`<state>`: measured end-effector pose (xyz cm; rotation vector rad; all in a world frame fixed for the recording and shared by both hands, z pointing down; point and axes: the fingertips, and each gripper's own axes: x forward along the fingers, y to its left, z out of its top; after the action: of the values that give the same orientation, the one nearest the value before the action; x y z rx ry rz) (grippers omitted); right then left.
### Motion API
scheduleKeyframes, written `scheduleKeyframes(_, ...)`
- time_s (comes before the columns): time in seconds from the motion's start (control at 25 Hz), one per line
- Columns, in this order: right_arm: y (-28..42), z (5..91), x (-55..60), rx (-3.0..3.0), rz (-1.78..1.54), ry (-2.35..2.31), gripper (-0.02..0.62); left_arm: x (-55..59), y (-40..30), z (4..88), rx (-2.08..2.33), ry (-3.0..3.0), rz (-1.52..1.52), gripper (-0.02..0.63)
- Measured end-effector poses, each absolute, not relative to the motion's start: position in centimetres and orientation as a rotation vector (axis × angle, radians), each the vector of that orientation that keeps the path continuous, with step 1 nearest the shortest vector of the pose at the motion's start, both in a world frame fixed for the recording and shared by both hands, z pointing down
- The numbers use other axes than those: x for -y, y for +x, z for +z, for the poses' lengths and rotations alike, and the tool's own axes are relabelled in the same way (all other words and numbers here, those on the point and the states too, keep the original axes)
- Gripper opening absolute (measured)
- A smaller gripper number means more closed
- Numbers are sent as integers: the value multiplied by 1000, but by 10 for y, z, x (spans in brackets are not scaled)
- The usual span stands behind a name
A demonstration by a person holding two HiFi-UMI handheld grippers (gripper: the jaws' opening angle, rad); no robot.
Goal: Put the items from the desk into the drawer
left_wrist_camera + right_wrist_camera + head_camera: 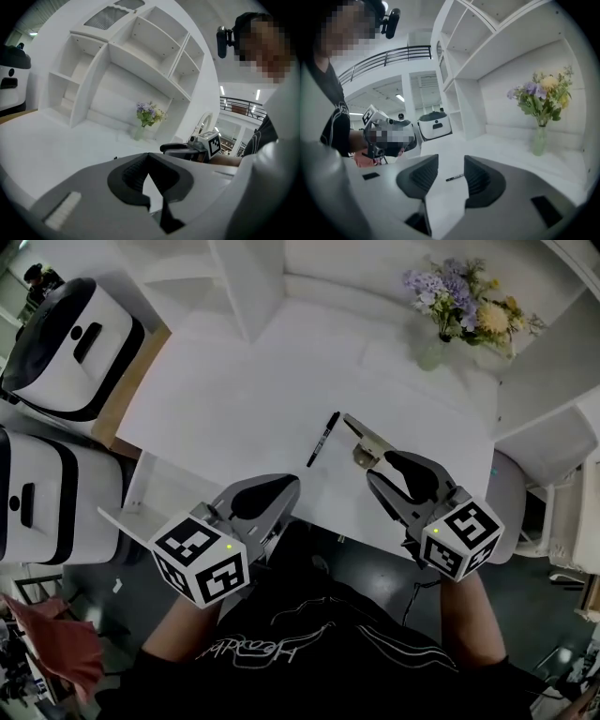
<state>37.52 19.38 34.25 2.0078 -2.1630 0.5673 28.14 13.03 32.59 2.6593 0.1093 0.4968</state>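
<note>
We seem barely begun: the black pen [323, 439] and a small tan item [362, 441] lie on the white desk [234, 390], no open drawer in sight, our left gripper [281, 488] pinched closed on nothing, our right gripper [382, 468] parted and empty.

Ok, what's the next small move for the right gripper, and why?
Probably ease the right gripper forward over the pen. Its jaws stand apart and empty, and the pen lies on the desk ahead, lined up between them in the right gripper view. The left gripper looks shut.
</note>
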Motion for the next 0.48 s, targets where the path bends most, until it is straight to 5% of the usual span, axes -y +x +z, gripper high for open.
scheduleKeyframes(0.48, 419, 443, -168, 1814, 637, 1901, 181, -84, 311, 372, -176, 2579, 635, 8)
